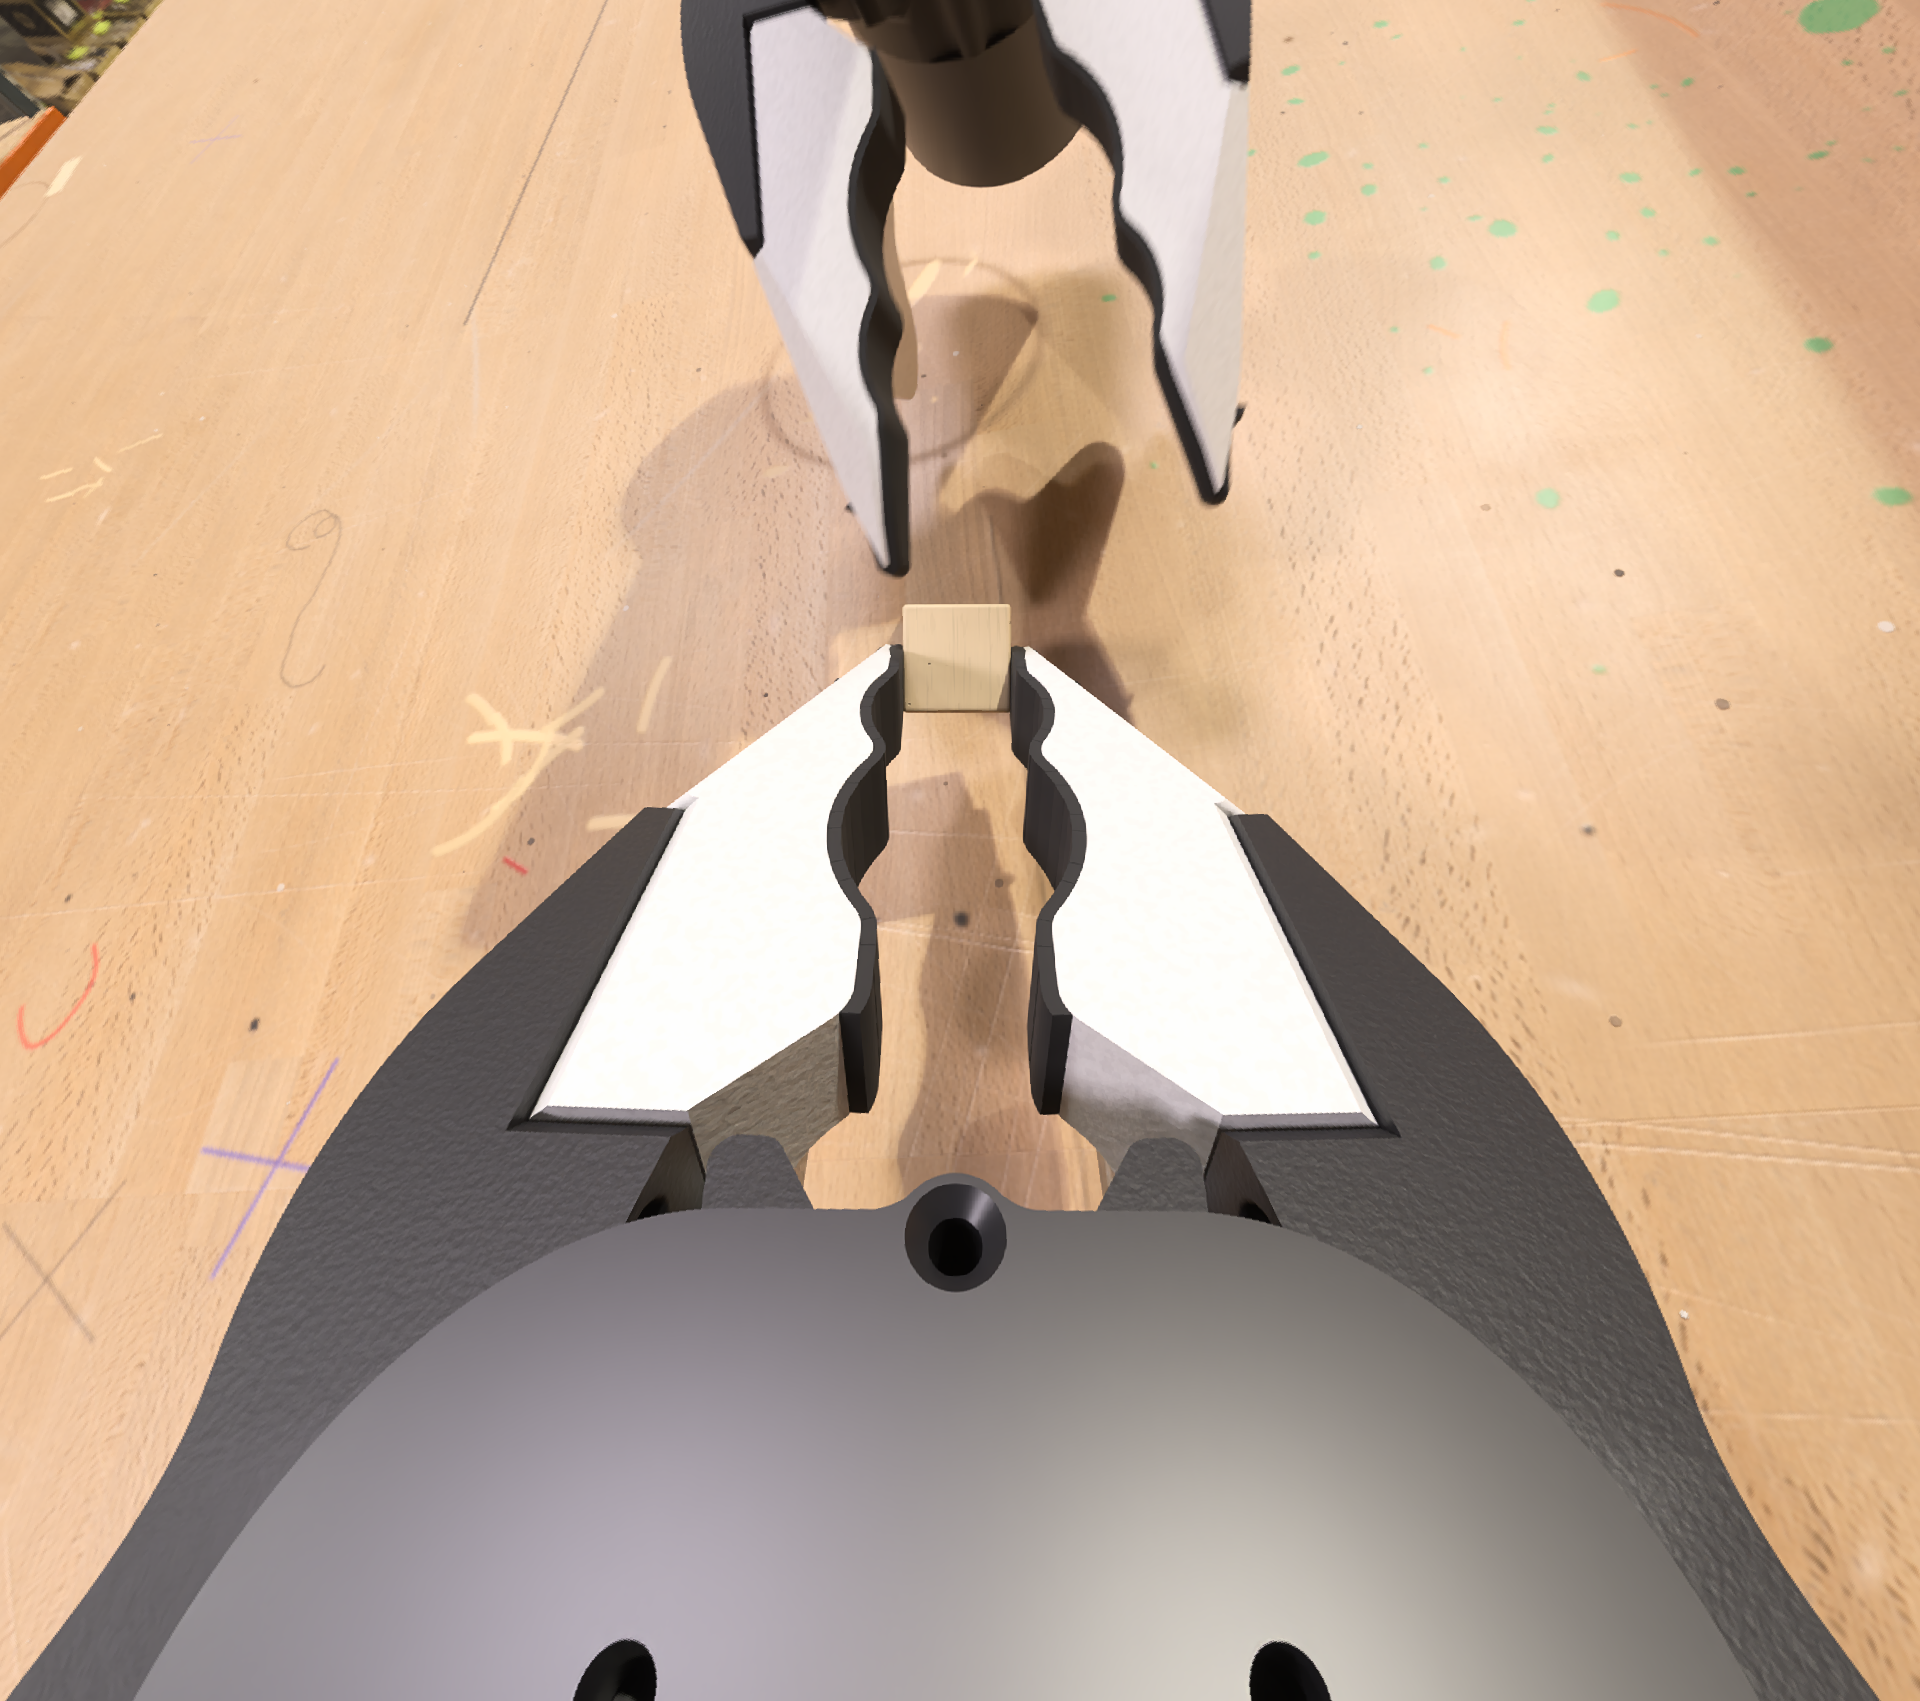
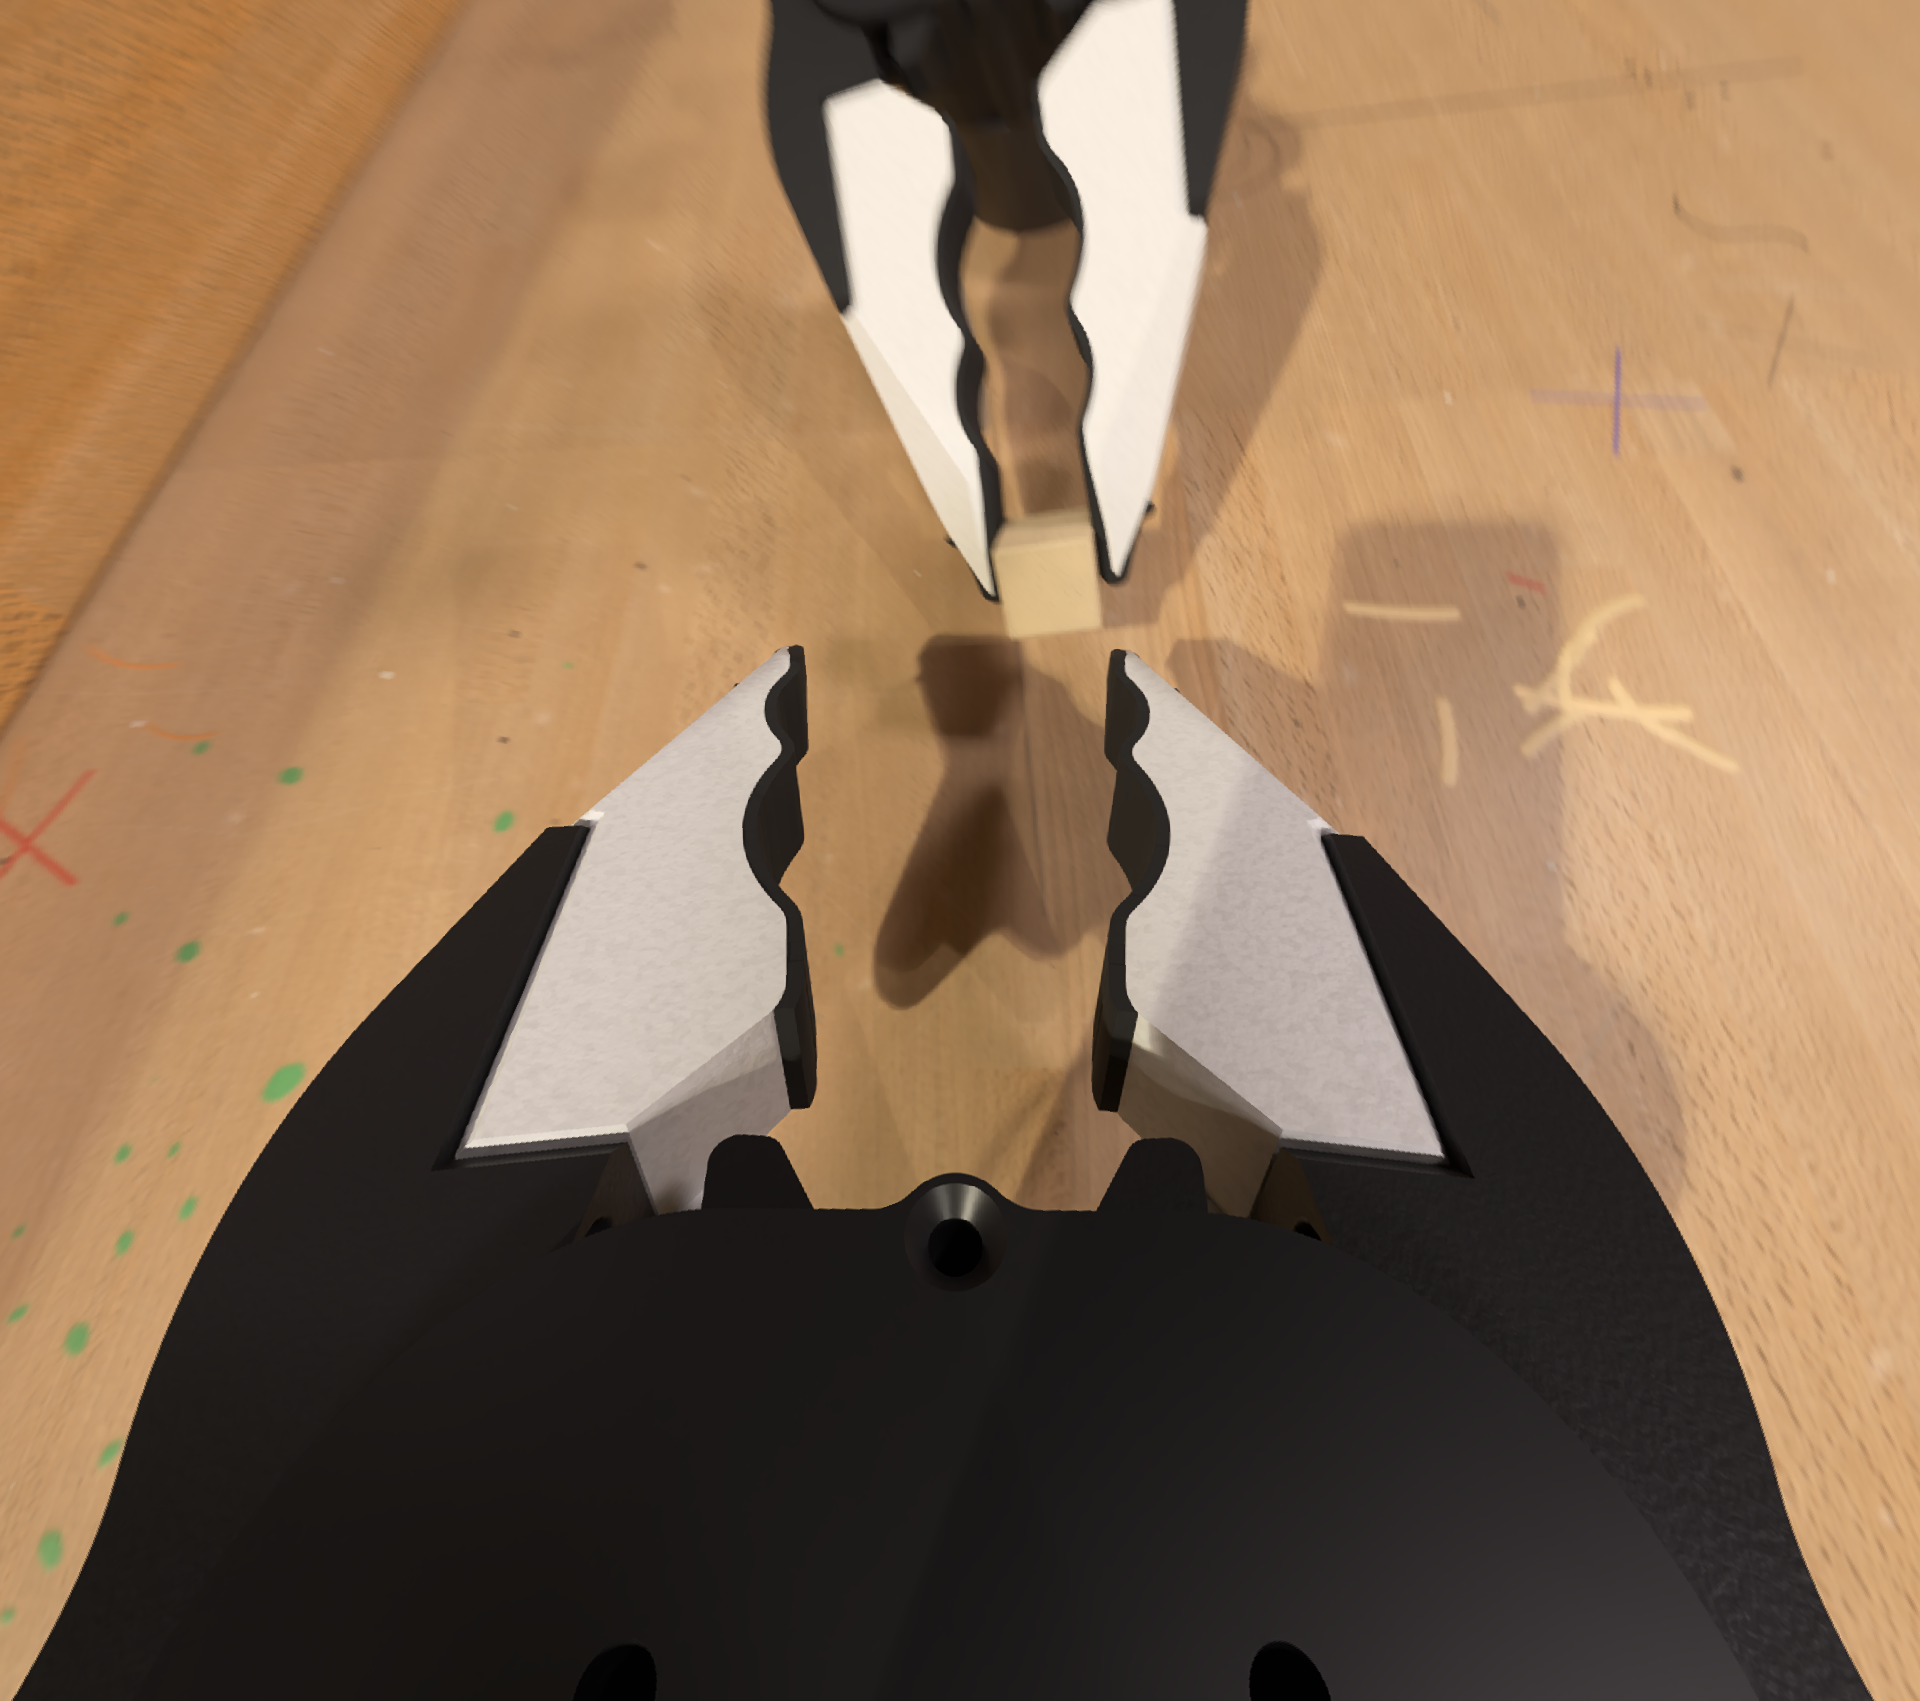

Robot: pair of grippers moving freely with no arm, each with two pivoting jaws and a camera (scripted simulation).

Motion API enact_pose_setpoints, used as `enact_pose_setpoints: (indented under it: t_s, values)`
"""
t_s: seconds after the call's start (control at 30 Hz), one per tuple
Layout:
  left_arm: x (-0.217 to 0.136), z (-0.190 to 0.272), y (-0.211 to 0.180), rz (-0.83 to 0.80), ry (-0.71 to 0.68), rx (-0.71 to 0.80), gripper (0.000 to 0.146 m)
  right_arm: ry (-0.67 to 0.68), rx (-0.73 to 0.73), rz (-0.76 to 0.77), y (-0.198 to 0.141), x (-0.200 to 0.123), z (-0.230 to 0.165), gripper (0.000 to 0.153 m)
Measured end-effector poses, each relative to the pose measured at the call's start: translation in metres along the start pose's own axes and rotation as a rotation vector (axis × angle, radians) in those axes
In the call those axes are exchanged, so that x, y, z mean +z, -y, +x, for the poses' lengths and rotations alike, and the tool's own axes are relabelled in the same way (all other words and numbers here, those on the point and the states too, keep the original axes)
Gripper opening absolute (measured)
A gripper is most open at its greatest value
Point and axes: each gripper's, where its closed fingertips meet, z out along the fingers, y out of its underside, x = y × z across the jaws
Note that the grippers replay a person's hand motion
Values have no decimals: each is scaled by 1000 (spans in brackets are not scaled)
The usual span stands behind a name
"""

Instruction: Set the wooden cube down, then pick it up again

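The small pale wooden cube [image 1: 956, 659] is sitting between the tips of the left gripper [image 1: 956, 675], whose white-padded fingers [image 1: 790, 872] are standing narrow and pressing on its two side faces. In the right wrist view the same cube [image 2: 1047, 581] is showing at the far gripper's tips, its lower edge appearing to rest on the scuffed light-wood tabletop [image 2: 1558, 924], though whether it is truly touching or hanging just above is hard to tell. The right gripper [image 2: 956, 664] is hovering just in front of the cube with its fingers [image 2: 675, 903] spread wide and holding nothing; the cube is lying beyond its tips, not between them.

Judging from this, the set-down looks to be nearly done and the release is still to come. The risks are these: if the left fingers are opening unevenly, one pad could be dragging the cube sideways or tipping it onto an edge. The grip is only at the very fingertips, so a small twist could be letting the cube pivot or slip out. The right gripper's open fingers are close enough that any forward drift could be nudging the cube away before it is regrasped.
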Motion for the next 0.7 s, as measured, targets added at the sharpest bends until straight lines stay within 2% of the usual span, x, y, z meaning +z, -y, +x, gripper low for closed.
enact_pose_setpoints:
  t_s: [0.07, 0.13, 0.23, 0.3, 0.43, 0.5, 0.57, 0.63, 0.7]
  values:
    - [1, -1, -1, -9, 10, -1, 19, 73, -25, 94, 12, -6, -11, 49]
    - [1, -1, -1, -8, 8, -4, 19, 77, 8, 150, 19, -11, -8, 42]
    - [0, -1, 0, 1, 9, -6, 19, -13, 63, 90, 7, -10, 7, 49]
    - [0, -1, 0, 1, 9, -5, 19, -22, 74, 28, 0, -6, 9, 54]
    - [0, -1, 0, 2, 7, -5, 19, -9, 43, -20, -4, -1, 5, 55]
    - [1, 0, -1, -4, 5, 4, 19, 25, 15, 31, 3, -3, -2, 54]
    - [2, 0, -2, -21, 12, 10, 19, 122, -20, 144, 18, -9, -16, 43]
    - [2, 0, -2, -24, 11, 15, 19, 75, -7, 168, 21, -12, -8, 42]
    - [2, 0, -2, -17, 12, 11, 19, -20, 29, 111, 11, -12, 7, 47]
